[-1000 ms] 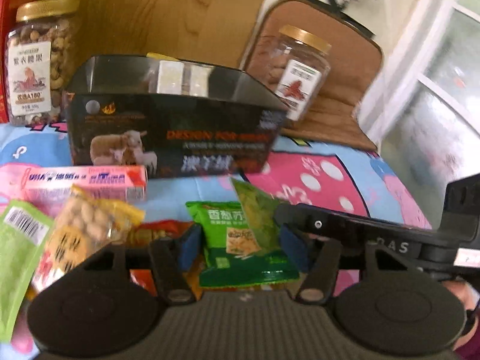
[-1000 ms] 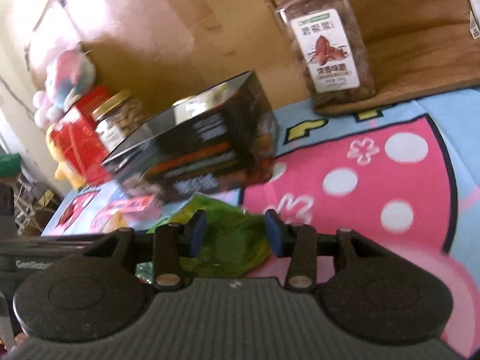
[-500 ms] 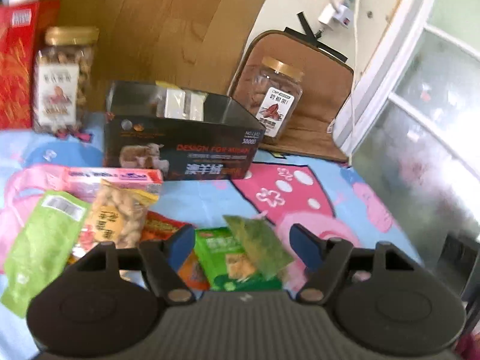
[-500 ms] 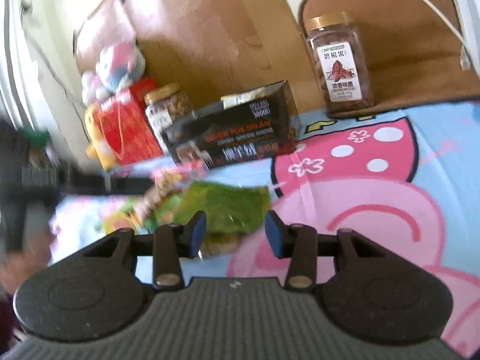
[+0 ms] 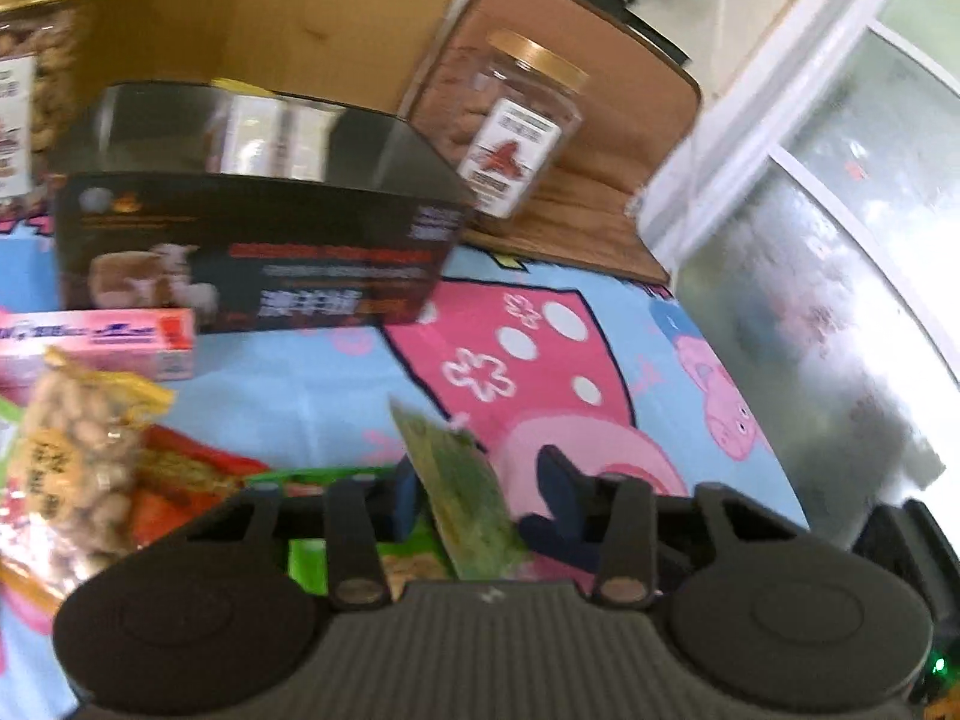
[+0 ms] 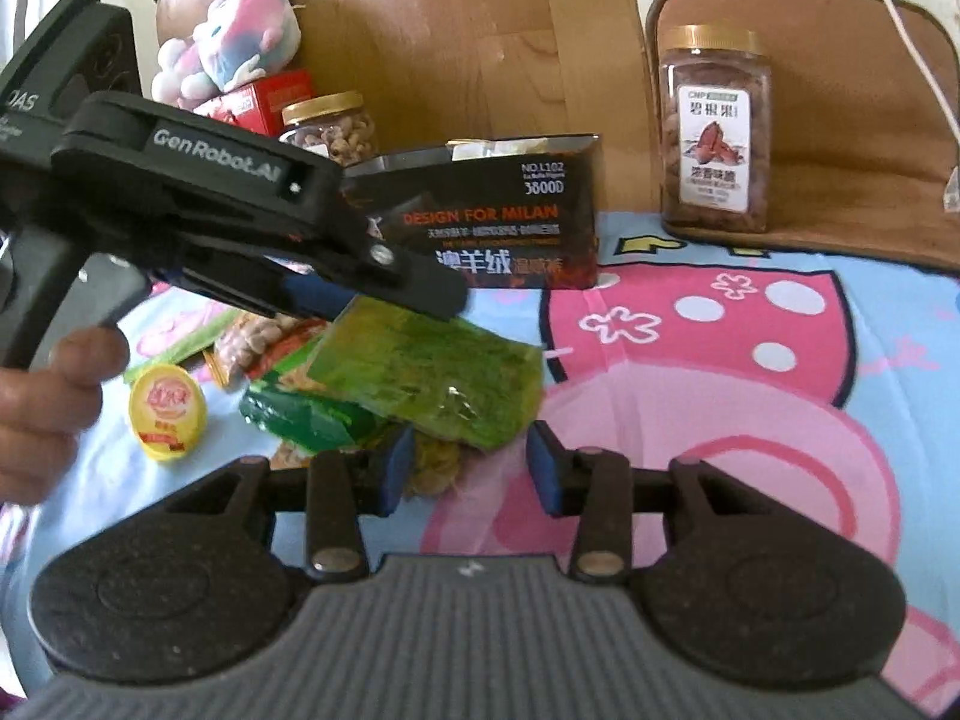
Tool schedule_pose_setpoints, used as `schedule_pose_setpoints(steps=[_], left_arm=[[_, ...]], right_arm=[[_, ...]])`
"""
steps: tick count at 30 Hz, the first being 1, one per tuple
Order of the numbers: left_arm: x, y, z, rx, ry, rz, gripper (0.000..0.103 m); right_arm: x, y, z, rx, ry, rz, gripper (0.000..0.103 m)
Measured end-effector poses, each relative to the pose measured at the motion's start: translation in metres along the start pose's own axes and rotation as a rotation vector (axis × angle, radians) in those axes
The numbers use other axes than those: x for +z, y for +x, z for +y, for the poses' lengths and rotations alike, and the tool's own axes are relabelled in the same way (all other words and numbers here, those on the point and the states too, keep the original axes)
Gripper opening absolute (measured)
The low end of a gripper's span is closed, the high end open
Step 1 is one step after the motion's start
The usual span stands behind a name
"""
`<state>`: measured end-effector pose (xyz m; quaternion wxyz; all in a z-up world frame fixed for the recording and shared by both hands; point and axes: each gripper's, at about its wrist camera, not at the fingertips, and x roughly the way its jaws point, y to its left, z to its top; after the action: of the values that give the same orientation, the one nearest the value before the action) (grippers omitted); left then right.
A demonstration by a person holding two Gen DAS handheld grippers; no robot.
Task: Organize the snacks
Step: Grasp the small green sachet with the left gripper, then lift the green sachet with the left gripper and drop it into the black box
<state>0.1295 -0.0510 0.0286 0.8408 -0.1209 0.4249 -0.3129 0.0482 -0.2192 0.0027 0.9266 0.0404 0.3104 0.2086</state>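
A cartoon-print sheet covers the surface, with a black box at mid-frame. In my right view the left gripper reaches in from the upper left, its fingers gaping around the top edge of a green packet — whether they touch it I cannot tell. My right gripper hangs unclenched, holding nothing — just below that packet, low centre.

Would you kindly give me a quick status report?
Left claw at green packet, grip unclear. Right claw open, empty. Black box behind, path unobstructed.
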Motion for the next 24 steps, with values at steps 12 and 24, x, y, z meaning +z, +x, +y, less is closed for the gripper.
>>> schedule_pose_setpoints(steps=[12, 24], left_arm=[[-0.012, -0.004, -0.002, -0.032, -0.023, -0.007, 0.016], [0.049, -0.059, 0.019, -0.077, -0.064, -0.201, 0.017]], right_arm=[[-0.004, -0.006, 0.007, 0.013, -0.008, -0.043, 0.024], [0.045, -0.007, 0.045, -0.101, -0.256, -0.242, 0.013]])
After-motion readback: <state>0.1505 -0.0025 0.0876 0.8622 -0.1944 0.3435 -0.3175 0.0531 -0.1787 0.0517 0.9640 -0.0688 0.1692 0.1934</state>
